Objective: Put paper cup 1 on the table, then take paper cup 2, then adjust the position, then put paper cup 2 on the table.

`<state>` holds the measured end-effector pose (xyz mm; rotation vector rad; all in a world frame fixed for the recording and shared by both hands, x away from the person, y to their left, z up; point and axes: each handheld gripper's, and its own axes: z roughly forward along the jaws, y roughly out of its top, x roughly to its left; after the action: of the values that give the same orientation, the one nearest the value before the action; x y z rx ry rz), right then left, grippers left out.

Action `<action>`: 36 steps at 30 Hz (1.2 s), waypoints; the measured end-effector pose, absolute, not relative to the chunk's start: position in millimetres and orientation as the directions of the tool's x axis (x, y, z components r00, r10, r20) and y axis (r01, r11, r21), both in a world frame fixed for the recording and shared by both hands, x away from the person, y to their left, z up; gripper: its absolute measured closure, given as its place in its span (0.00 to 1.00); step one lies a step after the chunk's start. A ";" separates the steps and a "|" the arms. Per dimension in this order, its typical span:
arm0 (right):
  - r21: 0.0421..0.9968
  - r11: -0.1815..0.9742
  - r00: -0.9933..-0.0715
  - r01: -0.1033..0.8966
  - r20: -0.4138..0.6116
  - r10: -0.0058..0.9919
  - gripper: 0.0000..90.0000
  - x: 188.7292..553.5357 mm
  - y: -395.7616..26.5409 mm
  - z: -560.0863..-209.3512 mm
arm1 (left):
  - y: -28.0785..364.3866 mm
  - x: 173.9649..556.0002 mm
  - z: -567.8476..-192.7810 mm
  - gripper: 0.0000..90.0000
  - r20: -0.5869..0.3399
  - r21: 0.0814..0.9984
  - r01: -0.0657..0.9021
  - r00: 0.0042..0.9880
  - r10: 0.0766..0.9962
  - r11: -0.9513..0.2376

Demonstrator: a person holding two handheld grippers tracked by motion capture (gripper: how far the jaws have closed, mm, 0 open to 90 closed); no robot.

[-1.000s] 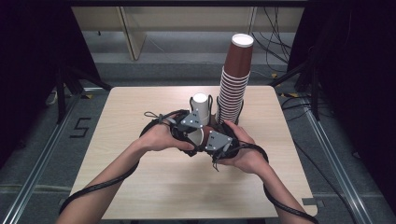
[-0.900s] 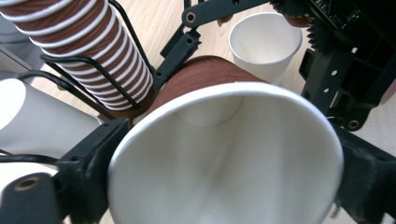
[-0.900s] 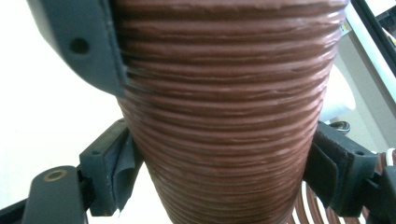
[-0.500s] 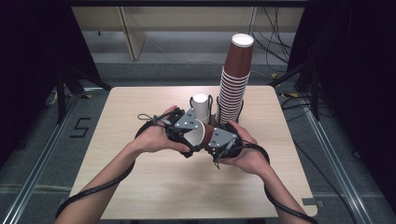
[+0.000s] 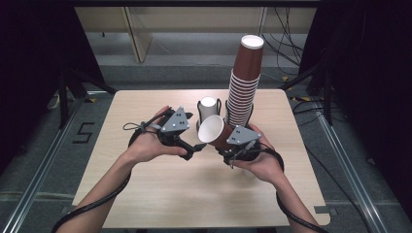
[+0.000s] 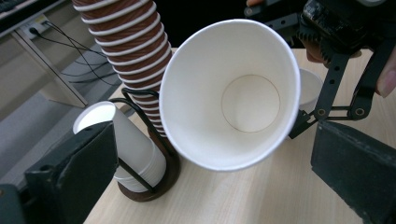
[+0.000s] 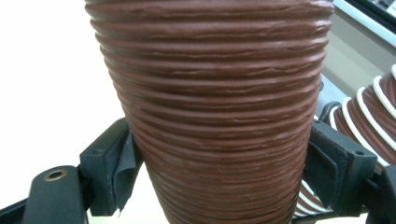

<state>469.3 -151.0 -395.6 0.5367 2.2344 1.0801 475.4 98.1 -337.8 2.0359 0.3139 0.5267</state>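
High view, left to right. The left claw (image 5: 194,145), held in the person's left hand (image 5: 145,145) at about 9 o'clock of the table (image 5: 160,204) centre, has just been opening: its jaws now stand wide apart, with nothing between them. In the left gripper view the two black jaws rise at either side, and the brown cup (image 6: 229,93) lies beyond them, its white mouth facing the camera.

At the centre the brown cup (image 5: 214,132) is tipped on its side, mouth toward 9 o'clock, above the table. The right claw (image 5: 224,141), in the right hand (image 5: 262,162), is clamped on the cup; in the right gripper view its pads (image 7: 114,168) press the ribbed brown wall (image 7: 210,116) from both sides.

At 12 o'clock of the cup stands a wire holder (image 5: 221,108) with a short stack of white cups (image 5: 208,109); just beside it, toward 1 o'clock, rises the tall stack of brown cups (image 5: 245,77), upright.
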 end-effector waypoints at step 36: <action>0.916 0.335 -0.642 0.223 -0.120 0.757 0.22 458.5 -163.9 -391.5 | 139.4 466.8 -378.1 0.02 0.165 0.921 0.093 0.788 0.593 -0.379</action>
<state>458.5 -163.9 -391.5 0.8558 2.0623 1.2899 466.8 139.4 -378.1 1.9089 0.5194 0.5860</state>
